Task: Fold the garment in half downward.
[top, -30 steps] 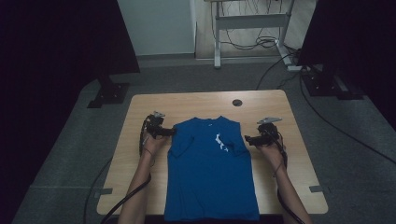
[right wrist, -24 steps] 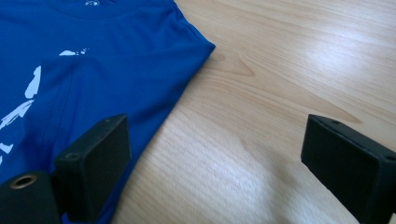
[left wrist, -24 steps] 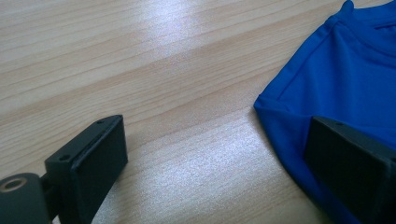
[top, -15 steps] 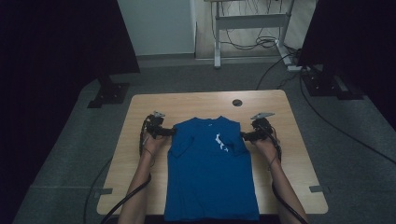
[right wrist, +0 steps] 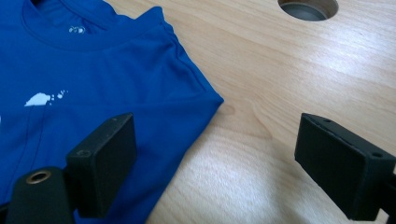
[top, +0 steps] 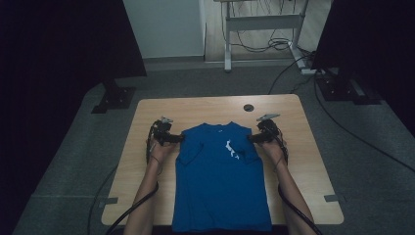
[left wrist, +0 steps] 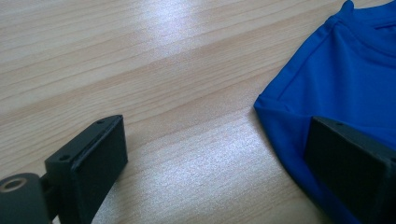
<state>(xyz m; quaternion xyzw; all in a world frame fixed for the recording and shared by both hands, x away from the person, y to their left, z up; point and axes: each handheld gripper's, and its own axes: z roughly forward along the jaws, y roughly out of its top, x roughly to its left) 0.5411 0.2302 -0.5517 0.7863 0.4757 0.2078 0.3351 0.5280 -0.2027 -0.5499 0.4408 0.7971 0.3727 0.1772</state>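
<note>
A blue T-shirt (top: 220, 181) with a small white print lies flat on the wooden table (top: 298, 161), collar at the far end. My left gripper (top: 179, 138) stands open at its left sleeve. In the left gripper view (left wrist: 215, 140) one jaw is over the blue cloth (left wrist: 345, 70) and the other over bare wood. My right gripper (top: 251, 138) stands open at the right sleeve, its jaws having just closed a little. In the right gripper view (right wrist: 215, 135) the sleeve corner of the shirt (right wrist: 93, 70) lies between and below the jaws, not pinched.
A round cable hole (top: 248, 107) sits in the table near the far edge, close to the right gripper, and shows again as the hole (right wrist: 308, 7). Cables trail from both grippers along the forearms. A desk frame and dark stands are on the floor beyond the table.
The right gripper has moved left, in toward the shirt's right sleeve. The left gripper has stayed where it was.
</note>
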